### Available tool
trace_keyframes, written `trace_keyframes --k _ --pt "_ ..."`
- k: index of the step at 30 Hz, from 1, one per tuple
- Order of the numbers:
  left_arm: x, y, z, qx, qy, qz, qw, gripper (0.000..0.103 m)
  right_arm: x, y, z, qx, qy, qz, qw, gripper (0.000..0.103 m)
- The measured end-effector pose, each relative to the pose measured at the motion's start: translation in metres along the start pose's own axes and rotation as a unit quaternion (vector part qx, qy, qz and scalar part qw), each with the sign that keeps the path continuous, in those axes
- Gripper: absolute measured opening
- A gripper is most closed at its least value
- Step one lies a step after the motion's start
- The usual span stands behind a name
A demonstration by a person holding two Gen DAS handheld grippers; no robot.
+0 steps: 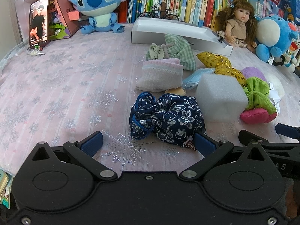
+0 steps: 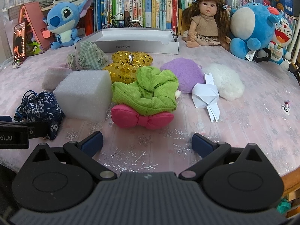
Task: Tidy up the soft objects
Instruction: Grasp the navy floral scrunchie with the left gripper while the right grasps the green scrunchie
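Observation:
A pile of soft things lies on the pink cloth. Closest to my left gripper (image 1: 148,144) is a navy floral pouch (image 1: 166,118), just ahead of the open fingers and touching the right one. Behind it sit a white foam block (image 1: 221,97), a pink-white sock (image 1: 161,76), a green checked pouch (image 1: 178,50) and a gold sequin bow (image 1: 221,65). My right gripper (image 2: 148,144) stands open, a short way in front of a pink bow (image 2: 140,119) under a green scrunchie (image 2: 148,90). Purple plush (image 2: 183,71), white plush (image 2: 226,80) and a paper figure (image 2: 206,95) lie to the right.
An open white box (image 2: 131,46) lies at the back before a bookshelf (image 2: 142,5). A blue Stitch plush (image 1: 99,7), a doll (image 2: 206,18), another blue plush (image 2: 251,30) and a propped phone (image 1: 38,22) line the rear. Bare cloth spreads to the left (image 1: 56,93).

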State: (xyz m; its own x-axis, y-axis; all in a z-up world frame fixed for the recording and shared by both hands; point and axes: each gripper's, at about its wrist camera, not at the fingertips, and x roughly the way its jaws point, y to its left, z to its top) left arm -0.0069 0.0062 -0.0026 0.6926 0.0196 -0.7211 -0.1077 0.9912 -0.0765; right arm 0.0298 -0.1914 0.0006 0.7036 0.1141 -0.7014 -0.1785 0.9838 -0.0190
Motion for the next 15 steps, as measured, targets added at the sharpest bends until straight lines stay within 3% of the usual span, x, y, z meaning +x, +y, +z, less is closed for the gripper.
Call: trace_keyframes --k 9,15 --pt "-0.004 -0.002 -0.001 -0.005 -0.013 -0.006 0.9999 0.103 0.000 -0.002 -0.005 0.003 -0.028 0.004 1.000 0.103" --pt "-0.014 -0.009 -0.002 0.026 -0.051 -0.007 0.9983 0.103 -0.010 -0.013 -0.006 0.047 -0.077 0.018 0.996 0.103"
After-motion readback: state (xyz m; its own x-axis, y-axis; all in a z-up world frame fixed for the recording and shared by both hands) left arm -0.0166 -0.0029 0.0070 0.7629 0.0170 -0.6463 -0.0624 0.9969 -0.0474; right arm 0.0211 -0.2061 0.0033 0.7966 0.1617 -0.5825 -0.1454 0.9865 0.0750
